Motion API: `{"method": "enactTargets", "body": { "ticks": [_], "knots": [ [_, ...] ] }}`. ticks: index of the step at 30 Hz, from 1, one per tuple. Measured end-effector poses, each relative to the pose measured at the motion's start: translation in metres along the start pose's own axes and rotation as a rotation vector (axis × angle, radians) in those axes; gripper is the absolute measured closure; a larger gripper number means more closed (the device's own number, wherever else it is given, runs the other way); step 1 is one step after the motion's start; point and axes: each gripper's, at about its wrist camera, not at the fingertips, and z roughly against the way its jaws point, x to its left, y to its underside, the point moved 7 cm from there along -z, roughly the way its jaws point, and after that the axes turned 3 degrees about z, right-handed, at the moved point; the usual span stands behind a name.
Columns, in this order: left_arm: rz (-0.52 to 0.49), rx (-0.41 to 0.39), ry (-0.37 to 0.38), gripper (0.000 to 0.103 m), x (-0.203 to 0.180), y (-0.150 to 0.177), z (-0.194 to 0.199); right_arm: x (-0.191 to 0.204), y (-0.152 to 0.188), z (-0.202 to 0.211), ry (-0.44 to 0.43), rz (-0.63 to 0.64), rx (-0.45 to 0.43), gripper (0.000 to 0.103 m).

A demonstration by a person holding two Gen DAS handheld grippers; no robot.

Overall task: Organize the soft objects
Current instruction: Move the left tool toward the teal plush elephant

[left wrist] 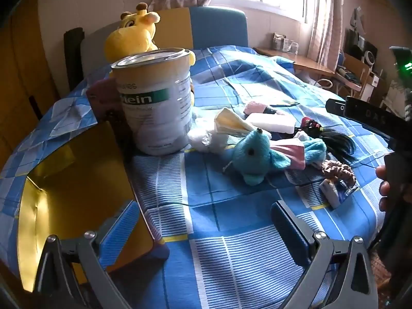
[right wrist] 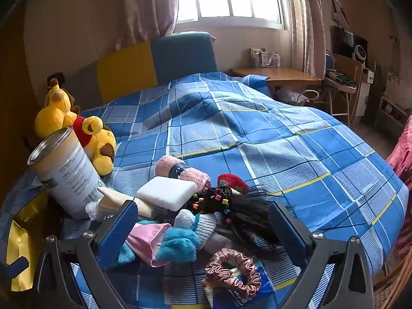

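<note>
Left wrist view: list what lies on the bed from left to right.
Gold-lined box → white tin → blue plush toy → brown scrunchie.

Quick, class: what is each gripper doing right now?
Left gripper: open, holding nothing, above the bedspread.
Right gripper: open, holding nothing, over the soft toys.

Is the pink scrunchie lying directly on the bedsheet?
No, in the right wrist view the pink scrunchie rests on a blue-and-white packet, which itself lies on the bedsheet.
</note>
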Motion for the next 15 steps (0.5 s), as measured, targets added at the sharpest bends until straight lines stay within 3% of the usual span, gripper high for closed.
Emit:
{"method": "enactTargets", "body": {
  "ticks": [15],
  "knots": [
    [-0.012,0.05,0.033,0.0,-0.009,-0.001,-0.013,-0.011,-0.004,-0.006,-0.014,-0.048,0.004,0.0]
  ]
}}
